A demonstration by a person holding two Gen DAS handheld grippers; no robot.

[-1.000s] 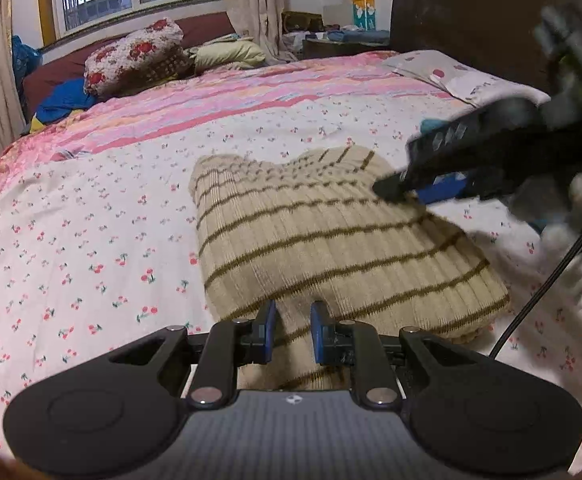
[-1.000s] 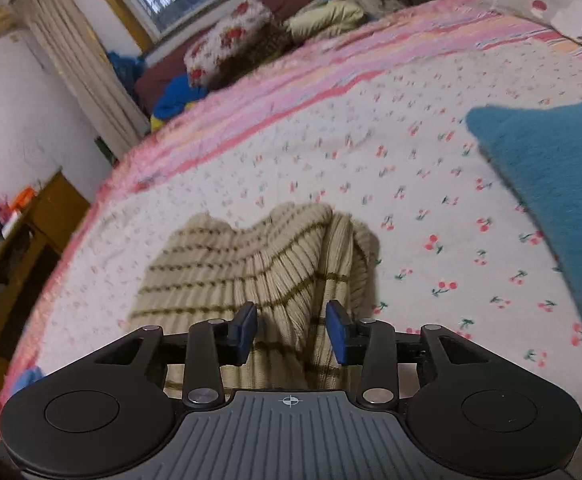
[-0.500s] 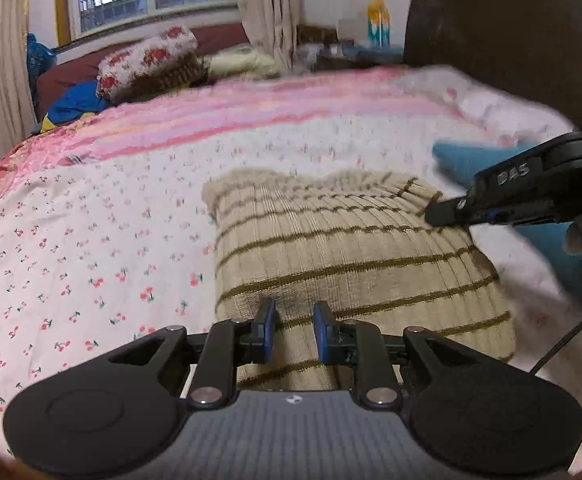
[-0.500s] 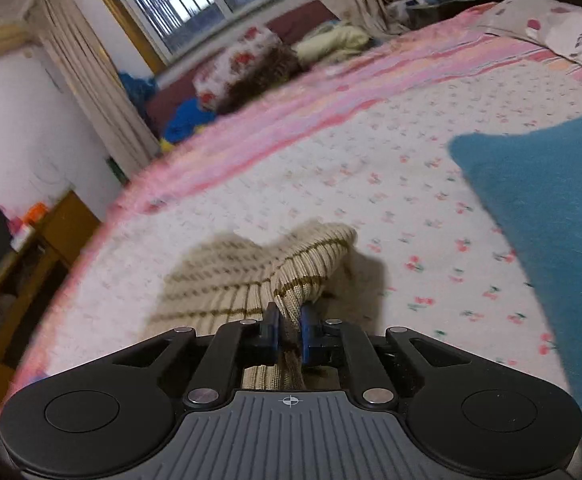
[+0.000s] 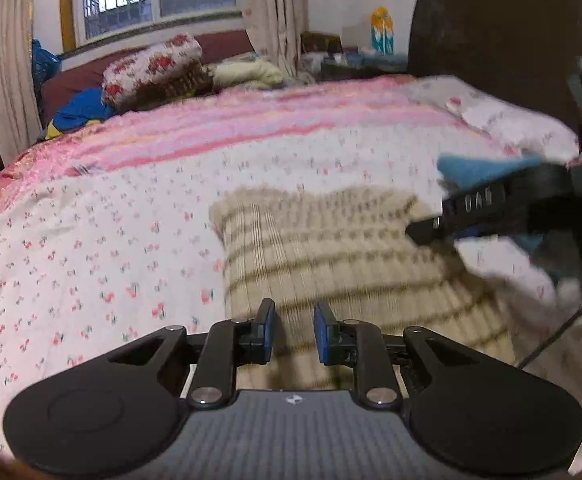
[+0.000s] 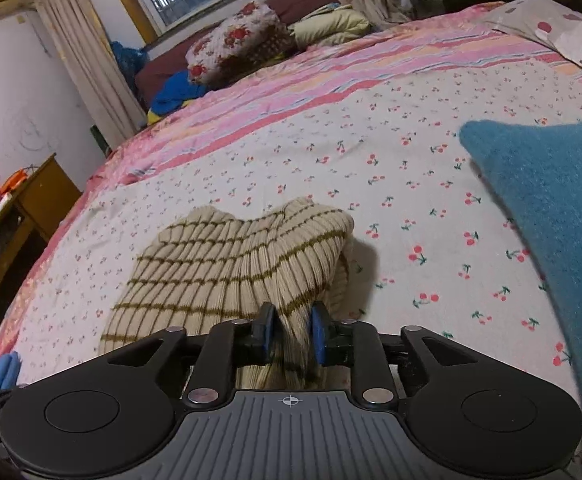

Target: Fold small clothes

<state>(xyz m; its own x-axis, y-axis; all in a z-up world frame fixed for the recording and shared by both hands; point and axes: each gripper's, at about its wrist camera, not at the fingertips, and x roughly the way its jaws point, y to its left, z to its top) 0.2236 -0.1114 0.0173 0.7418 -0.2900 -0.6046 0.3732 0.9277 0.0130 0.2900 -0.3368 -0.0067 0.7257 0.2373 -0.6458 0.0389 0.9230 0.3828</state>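
A beige knit sweater with brown stripes (image 5: 331, 248) lies folded on the cherry-print bedspread (image 5: 91, 240). My left gripper (image 5: 294, 330) sits at its near edge, pads a little apart with the knit filling the gap. In the right wrist view the sweater (image 6: 227, 264) has its right edge bunched up and raised off the bed. My right gripper (image 6: 293, 334) holds that fold; its jaws are opening, with the fabric still between the pads. From the left wrist view the right gripper (image 5: 423, 234) reaches in at the sweater's far right corner.
A blue fuzzy garment (image 6: 551, 208) lies on the bed to the right of the sweater. A pillow (image 5: 511, 120) and a dark headboard (image 5: 491, 40) stand at the far right. A wooden cabinet (image 6: 19, 208) stands off the bed's left side. Bundled bedding (image 6: 235, 44) is piled under the window.
My right gripper went from wide open over the sweater's right edge to pinching it and lifting the fold, then widened slightly. The left gripper stayed at the near edge.
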